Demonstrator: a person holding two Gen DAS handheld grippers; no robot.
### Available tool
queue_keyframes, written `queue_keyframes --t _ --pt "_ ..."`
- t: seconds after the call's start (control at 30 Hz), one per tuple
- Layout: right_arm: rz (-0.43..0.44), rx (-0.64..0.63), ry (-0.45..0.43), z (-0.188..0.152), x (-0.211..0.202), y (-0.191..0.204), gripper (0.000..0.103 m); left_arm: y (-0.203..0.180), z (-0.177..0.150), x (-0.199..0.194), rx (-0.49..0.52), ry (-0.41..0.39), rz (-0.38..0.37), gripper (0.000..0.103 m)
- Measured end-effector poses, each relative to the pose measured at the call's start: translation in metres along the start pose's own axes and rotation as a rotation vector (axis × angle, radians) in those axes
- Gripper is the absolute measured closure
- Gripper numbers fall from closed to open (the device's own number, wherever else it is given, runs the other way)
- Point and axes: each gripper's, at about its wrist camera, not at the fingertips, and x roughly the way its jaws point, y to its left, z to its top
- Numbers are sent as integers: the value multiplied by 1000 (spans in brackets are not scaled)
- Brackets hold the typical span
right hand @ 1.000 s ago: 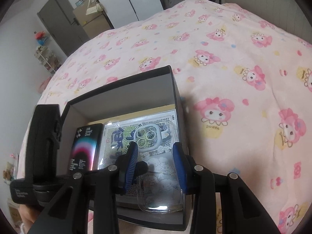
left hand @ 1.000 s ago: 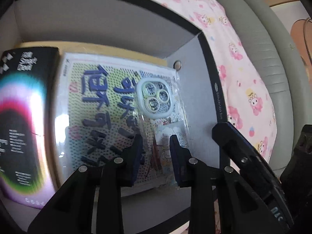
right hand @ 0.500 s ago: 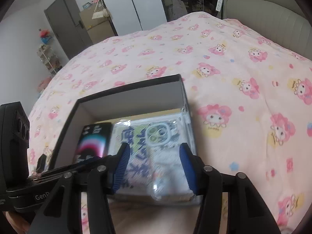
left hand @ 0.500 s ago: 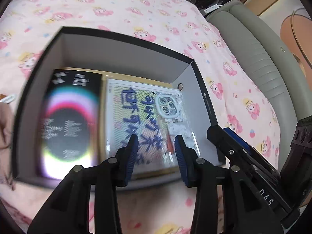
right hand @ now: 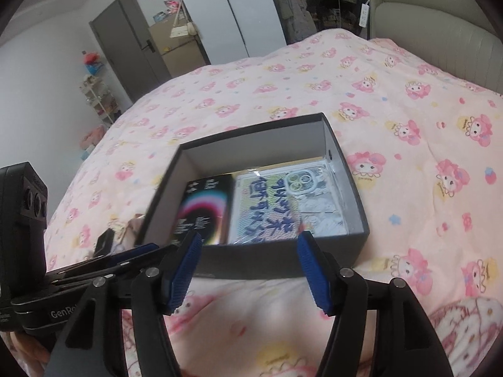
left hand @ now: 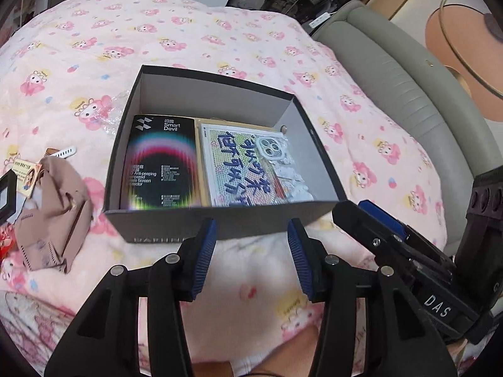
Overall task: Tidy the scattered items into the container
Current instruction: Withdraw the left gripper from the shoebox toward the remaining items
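An open black cardboard box sits on the pink cartoon-print bedspread, holding a black rainbow-printed carton and a clear phone case. Left gripper and right gripper hover at the box's six o'clock, fingers spread, empty. A crumpled tan mask lies at nine o'clock.

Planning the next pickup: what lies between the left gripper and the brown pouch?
Only bare pink bedspread between the left gripper and the brown pouch, per the left wrist view.

— What do the tools look like?
— Left gripper: matte black arms, ribbed blue pads, silver screws. Right gripper: the same, with "GenRo" lettering at lower left of frame.
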Motion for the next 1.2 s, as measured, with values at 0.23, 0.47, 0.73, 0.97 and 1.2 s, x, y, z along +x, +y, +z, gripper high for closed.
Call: queue_keyframes --t 0.23,0.47,0.73,0.97,1.2 --pt "21 -7 -9 -10 -18 22 43 3 -15 -32 31 -46 33 55" --pt "56 -43 4 -22 -21 49 43 20 -25 -51 36 -67 79 55" --pt "90 -94 42 -35 -12 78 43 46 -40 -62 -14 -64 108 56" --pt "121 -114 79 -41 0 98 43 67 -46 -73 -38 -67 157 57" --pt "152 -134 123 -46 19 123 43 95 -52 -80 -90 -59 184 62"
